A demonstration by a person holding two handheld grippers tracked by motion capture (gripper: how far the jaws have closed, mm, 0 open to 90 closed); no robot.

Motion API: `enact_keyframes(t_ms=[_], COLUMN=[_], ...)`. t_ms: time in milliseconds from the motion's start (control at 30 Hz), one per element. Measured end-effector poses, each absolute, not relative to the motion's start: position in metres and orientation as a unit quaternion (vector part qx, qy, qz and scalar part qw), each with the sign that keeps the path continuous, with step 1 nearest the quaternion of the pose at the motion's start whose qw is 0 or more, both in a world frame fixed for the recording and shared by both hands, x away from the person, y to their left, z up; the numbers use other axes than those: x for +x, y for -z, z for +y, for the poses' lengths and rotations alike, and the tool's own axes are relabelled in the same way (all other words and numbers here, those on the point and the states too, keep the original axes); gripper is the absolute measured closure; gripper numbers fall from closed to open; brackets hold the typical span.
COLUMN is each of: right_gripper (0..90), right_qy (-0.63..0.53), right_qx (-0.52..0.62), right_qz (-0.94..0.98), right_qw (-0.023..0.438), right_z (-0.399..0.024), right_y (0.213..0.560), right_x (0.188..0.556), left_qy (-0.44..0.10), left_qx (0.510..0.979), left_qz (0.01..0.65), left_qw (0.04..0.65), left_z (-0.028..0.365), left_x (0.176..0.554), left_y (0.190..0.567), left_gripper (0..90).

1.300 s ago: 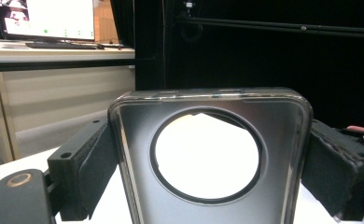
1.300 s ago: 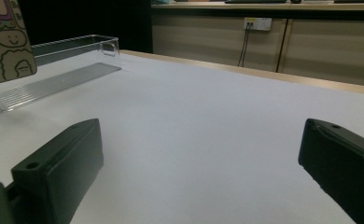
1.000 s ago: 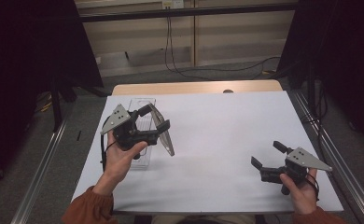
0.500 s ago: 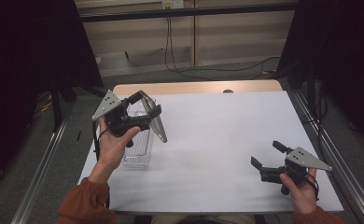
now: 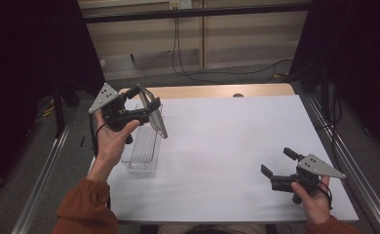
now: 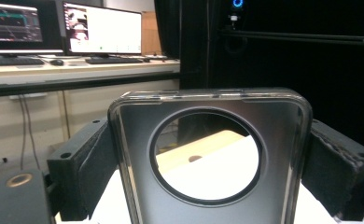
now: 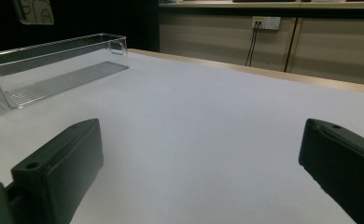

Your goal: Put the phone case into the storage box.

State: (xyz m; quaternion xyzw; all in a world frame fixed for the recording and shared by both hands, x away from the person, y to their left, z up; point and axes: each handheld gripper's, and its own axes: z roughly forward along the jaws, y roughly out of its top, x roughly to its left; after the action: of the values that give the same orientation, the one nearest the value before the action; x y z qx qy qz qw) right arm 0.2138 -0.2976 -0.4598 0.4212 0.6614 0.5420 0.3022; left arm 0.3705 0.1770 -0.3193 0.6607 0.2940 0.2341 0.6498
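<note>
High view: a white table with a wooden far edge, set in a dark room with pale wall panels and hanging cables behind. The left gripper is raised above the table's left side, held in a hand with an orange sleeve; its jaws pinch a grey phone case by its edges, the case tilted with its lower end pointing down and to the right. Directly below and just behind it, a clear plastic tray lies lengthwise on the table near the left edge, and the case is held above it, not touching. The right gripper sits low over the near right corner, well apart from the tray, its jaws spread with nothing between them. Left gripper view: the phone case stands upright between the two black jaws, both pads pressed against its sides; a large round opening in the case shows the table and its wooden edge beyond. Monitors and keyboards stand on a desk at upper left. Right gripper view: the right gripper has its jaws wide apart over bare white table; the clear tray lies at upper left, nothing inside it.
</note>
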Motion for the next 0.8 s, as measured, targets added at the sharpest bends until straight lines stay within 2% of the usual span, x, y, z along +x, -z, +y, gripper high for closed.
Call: enact_keyframes(t_ms=[400, 433, 467, 800], right_gripper=[0.0, 0.0, 0.0, 0.0], right_qy=[-0.545, -0.545, -0.545, -0.545], right_qx=[0.421, 0.422, 0.421, 0.420], right_qz=[0.660, 0.660, 0.661, 0.662], right_qw=[0.301, 0.299, 0.298, 0.298], right_z=[-0.298, -0.298, -0.298, -0.299], right_y=[0.460, 0.460, 0.460, 0.460], right_x=[0.214, 0.214, 0.214, 0.214], left_qy=[-0.259, -0.256, -0.262, -0.270], left_qx=[0.655, 0.642, 0.652, 0.650], left_qz=[0.325, 0.334, 0.330, 0.337], left_qw=[0.631, 0.641, 0.630, 0.626], left_z=[0.191, 0.189, 0.192, 0.192], left_x=[0.390, 0.393, 0.395, 0.409], left_y=[0.319, 0.320, 0.320, 0.323], left_gripper=[11.9, 11.9, 11.9, 11.8])
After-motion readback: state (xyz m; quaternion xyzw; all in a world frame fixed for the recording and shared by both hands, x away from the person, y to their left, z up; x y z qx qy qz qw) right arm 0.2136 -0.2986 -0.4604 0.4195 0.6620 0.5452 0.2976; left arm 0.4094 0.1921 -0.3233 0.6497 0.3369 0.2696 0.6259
